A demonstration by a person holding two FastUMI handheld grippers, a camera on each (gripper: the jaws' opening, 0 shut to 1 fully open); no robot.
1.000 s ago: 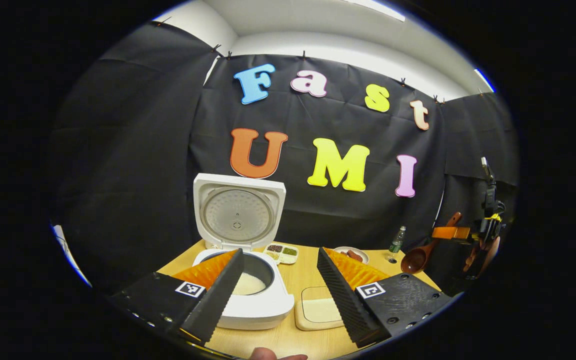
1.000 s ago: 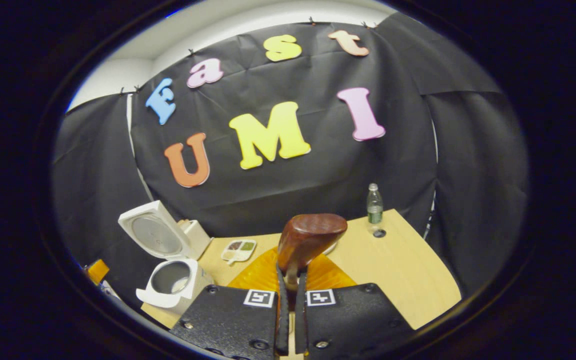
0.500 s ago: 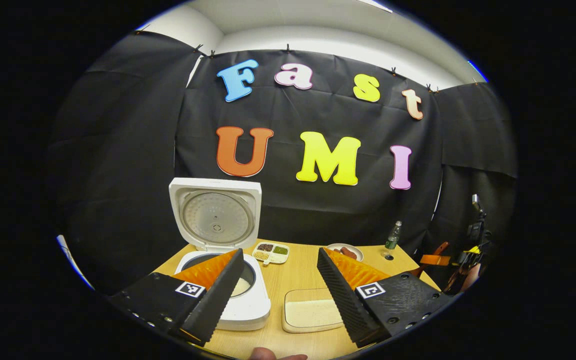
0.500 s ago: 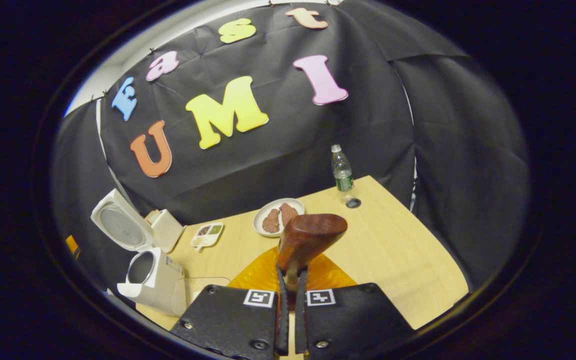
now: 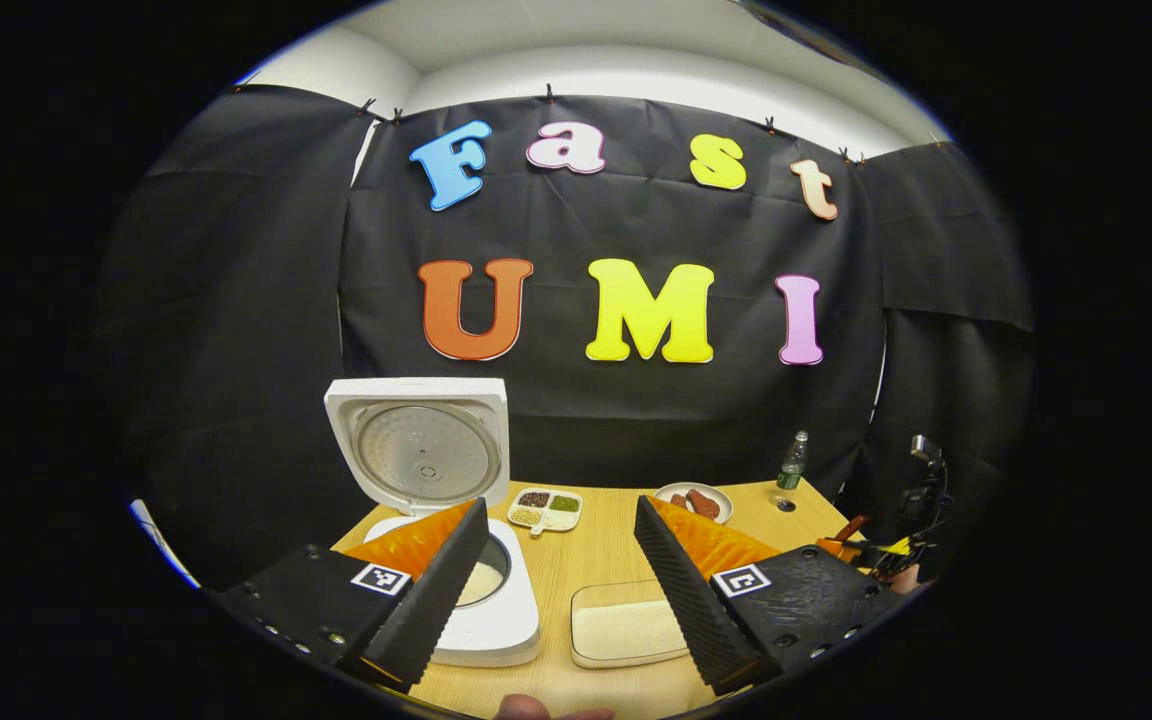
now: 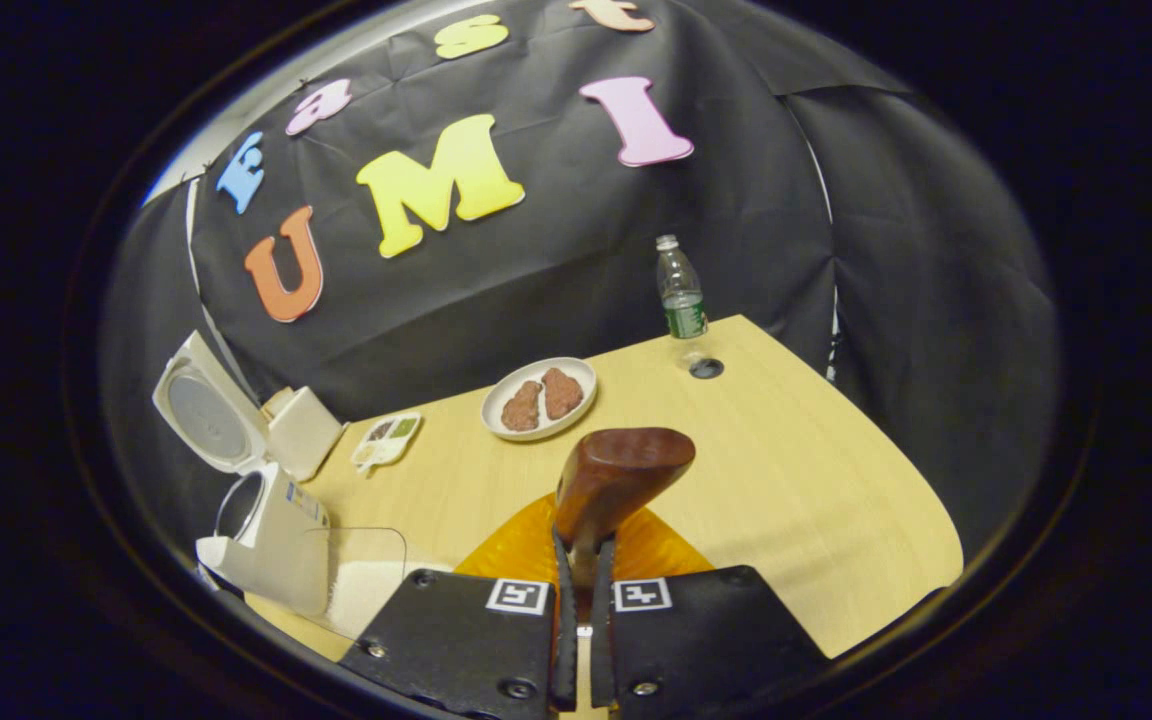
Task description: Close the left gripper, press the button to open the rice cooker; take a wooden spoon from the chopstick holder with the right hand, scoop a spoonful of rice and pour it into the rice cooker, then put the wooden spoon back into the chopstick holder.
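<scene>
The white rice cooker (image 5: 496,625) stands open on the left of the table, its lid (image 5: 418,445) upright and white rice in its pot (image 5: 484,580). My left gripper (image 5: 558,505) hovers open in front of it, holding nothing. A shallow tray of rice (image 5: 626,630) lies to the right of the cooker. My right gripper (image 6: 583,550) is shut on the handle of the wooden spoon (image 6: 621,475), whose dark bowl sticks up past the fingers, above the table. In the right gripper view the rice cooker (image 6: 266,530) and the rice tray (image 6: 361,585) lie low on the left.
A plate with two pieces of meat (image 6: 539,397), a small divided dish of grains (image 6: 386,440), a plastic bottle (image 6: 681,300) and its cap (image 6: 705,368) stand toward the back of the wooden table (image 6: 816,500). The other gripper (image 5: 866,548) shows at the far right of the left gripper view.
My right gripper has come down and tilted toward the table with the spoon still in it. My left gripper has drawn back slightly and stays open.
</scene>
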